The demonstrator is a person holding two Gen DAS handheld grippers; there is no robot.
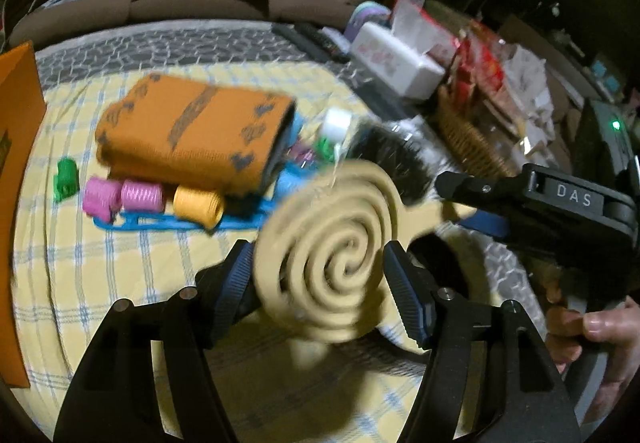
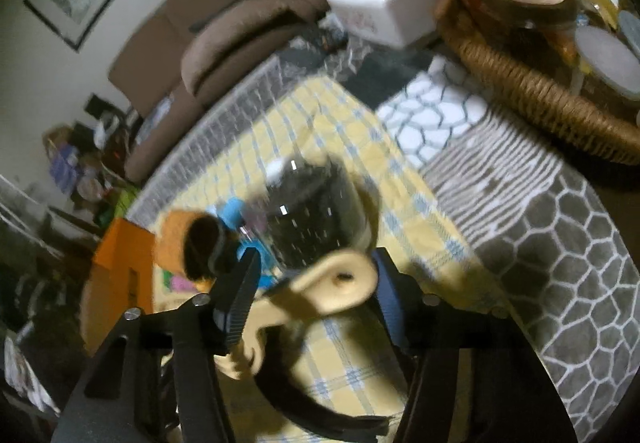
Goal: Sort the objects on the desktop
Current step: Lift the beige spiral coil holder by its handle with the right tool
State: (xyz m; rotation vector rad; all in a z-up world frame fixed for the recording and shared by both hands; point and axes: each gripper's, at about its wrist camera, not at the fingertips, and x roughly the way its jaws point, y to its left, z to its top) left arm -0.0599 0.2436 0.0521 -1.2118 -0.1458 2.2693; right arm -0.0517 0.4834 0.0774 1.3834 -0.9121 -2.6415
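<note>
Beige spiral trivet is lifted above the yellow checked cloth, its disc lying between the fingers of the left tongs. These fingers stand spread on either side of the disc; whether the pads touch its rim cannot be told because of blur. The trivet's handle end, with a hanging hole, sits between the fingers of the right tongs, which appear to pinch it, though the contact is blurred. In the left wrist view the right tongs reach in from the right side at the handle, held by a hand.

Behind the trivet lies a black bristle brush. Further left on the cloth is a folded orange knitted item resting over a blue plastic hanger. Beside it are two pink hair rollers, an orange-yellow roller and a green roller set apart to the left.

A white tissue box and a woven basket stand at the far right of the counter
</note>
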